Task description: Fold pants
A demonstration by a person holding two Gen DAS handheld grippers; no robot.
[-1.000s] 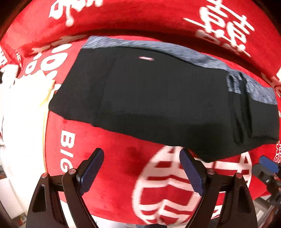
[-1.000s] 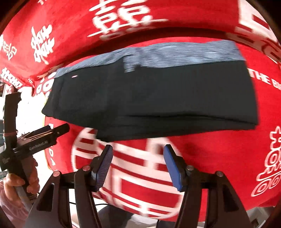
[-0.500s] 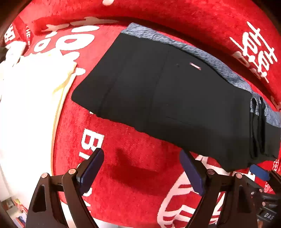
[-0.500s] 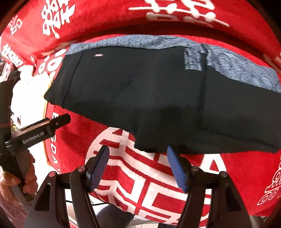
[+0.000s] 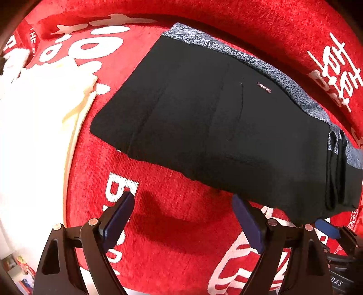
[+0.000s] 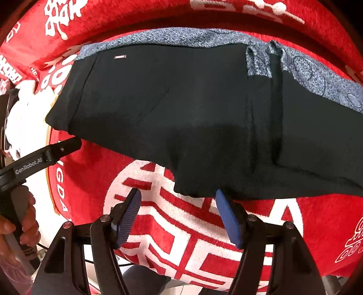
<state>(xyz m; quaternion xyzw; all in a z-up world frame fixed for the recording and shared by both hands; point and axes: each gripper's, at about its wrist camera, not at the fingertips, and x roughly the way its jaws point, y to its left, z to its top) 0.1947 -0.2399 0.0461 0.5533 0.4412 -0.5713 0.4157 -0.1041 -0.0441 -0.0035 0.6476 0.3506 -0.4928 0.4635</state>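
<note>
Black pants (image 5: 215, 127) with a blue-grey patterned waistband (image 5: 272, 74) lie folded flat on a red cloth with white characters (image 5: 172, 217). In the right wrist view the same pants (image 6: 181, 113) fill the middle. My left gripper (image 5: 182, 204) hangs open over the red cloth just short of the pants' near edge, nothing between its fingers. My right gripper (image 6: 178, 197) is also open, its tips at the near hem of the pants, with no fabric between the pads. The left gripper's body (image 6: 45, 156) and the hand holding it show at the left of the right wrist view.
A white cloth (image 5: 34, 136) lies to the left of the pants, on and beside the red cloth. The red cloth's raised back (image 5: 226, 13) runs behind the pants. The right gripper's blue pad (image 5: 326, 228) shows at the lower right of the left wrist view.
Both grippers have come down closer to the cloth and shifted along the pants' near edge; the pants look larger. The right jaws opened slightly wider. Nothing was grasped.
</note>
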